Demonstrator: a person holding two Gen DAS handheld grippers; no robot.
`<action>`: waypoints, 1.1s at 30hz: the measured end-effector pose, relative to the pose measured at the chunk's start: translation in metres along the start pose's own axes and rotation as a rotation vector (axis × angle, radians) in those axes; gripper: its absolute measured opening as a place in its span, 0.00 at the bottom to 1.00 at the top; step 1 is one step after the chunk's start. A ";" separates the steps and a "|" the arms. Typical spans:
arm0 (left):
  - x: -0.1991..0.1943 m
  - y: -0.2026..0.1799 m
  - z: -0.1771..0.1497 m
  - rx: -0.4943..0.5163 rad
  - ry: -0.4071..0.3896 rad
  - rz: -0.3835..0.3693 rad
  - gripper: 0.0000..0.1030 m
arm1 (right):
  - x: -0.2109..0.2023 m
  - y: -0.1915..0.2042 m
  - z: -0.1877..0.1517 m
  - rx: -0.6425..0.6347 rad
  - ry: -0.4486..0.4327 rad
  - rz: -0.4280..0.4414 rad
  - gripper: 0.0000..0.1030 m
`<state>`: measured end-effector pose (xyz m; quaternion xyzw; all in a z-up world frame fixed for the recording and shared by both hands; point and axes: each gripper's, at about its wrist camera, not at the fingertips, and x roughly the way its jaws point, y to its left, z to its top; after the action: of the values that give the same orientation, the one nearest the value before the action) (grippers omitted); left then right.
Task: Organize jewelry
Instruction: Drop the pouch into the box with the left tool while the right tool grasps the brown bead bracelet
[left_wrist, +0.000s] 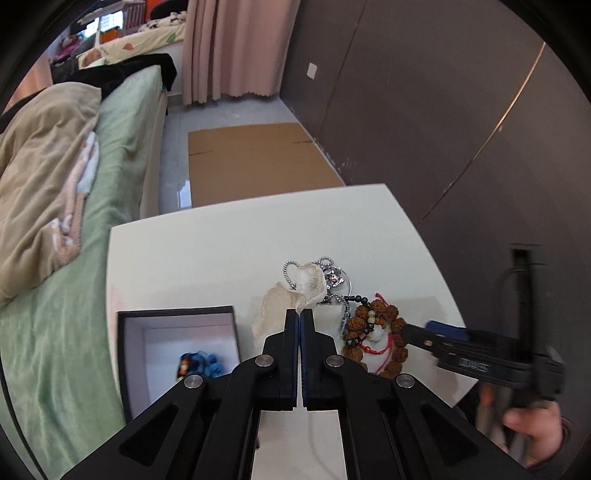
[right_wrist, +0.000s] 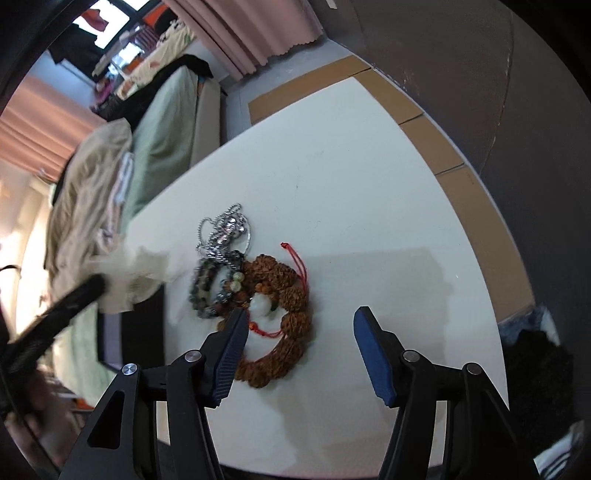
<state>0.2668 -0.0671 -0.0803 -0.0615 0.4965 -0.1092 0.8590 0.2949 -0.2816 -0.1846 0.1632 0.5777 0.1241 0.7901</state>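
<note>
As viewed from both wrist cameras, the largest item recorded was the bed (left_wrist: 122, 155), covered in green sheeting with a beige blanket (left_wrist: 44, 177) bunched on it, set to the left of the worktop (left_wrist: 229, 254). Flattened cardboard (left_wrist: 255, 162) was noted on the floor beyond the worktop, against a dark wall. The worktop itself was white, with a rounded far corner.

At its near left edge an open black box (left_wrist: 177, 332) with a pale lining was observed; a blue beaded piece (left_wrist: 201, 365) was lying inside it. Just right of the box, a crumpled translucent plastic bag (left_wrist: 295, 295) was seen lifted off the surface, one corner of it pinched by the left hand-held gripper (left_wrist: 299, 314), whose jaws were pressed fully together on the film. In the right wrist view the same bag appeared blurred, hanging above the box edge.

The jewelry pile was recorded near the middle of the worktop. A brown seed-bead bracelet (right_wrist: 288, 325) with a red cord and a white bead was lying nearest the right hand-held gripper (right_wrist: 299, 321); touching it on the left was a dark green beaded bracelet (right_wrist: 203, 288), and behind both, a tangle of silver chain (right_wrist: 225, 229).

The right hand-held gripper was held over the brown bracelet with jaws spread apart; the pads were not seen pressing on anything, the left pad being just above the bracelet's edge. A hand (left_wrist: 535, 432) was noted on its handle.
</note>
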 end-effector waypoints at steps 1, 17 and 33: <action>-0.005 0.003 0.000 -0.006 -0.007 -0.001 0.00 | 0.003 0.001 0.000 -0.006 0.005 -0.007 0.54; -0.059 0.052 -0.027 -0.089 -0.068 0.019 0.00 | 0.002 0.014 -0.004 -0.037 0.016 -0.044 0.21; -0.058 0.070 -0.042 -0.119 -0.033 0.017 0.00 | -0.092 0.057 -0.002 -0.043 -0.162 0.157 0.21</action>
<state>0.2114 0.0150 -0.0679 -0.1101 0.4885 -0.0714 0.8626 0.2650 -0.2642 -0.0817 0.2005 0.4948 0.1846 0.8252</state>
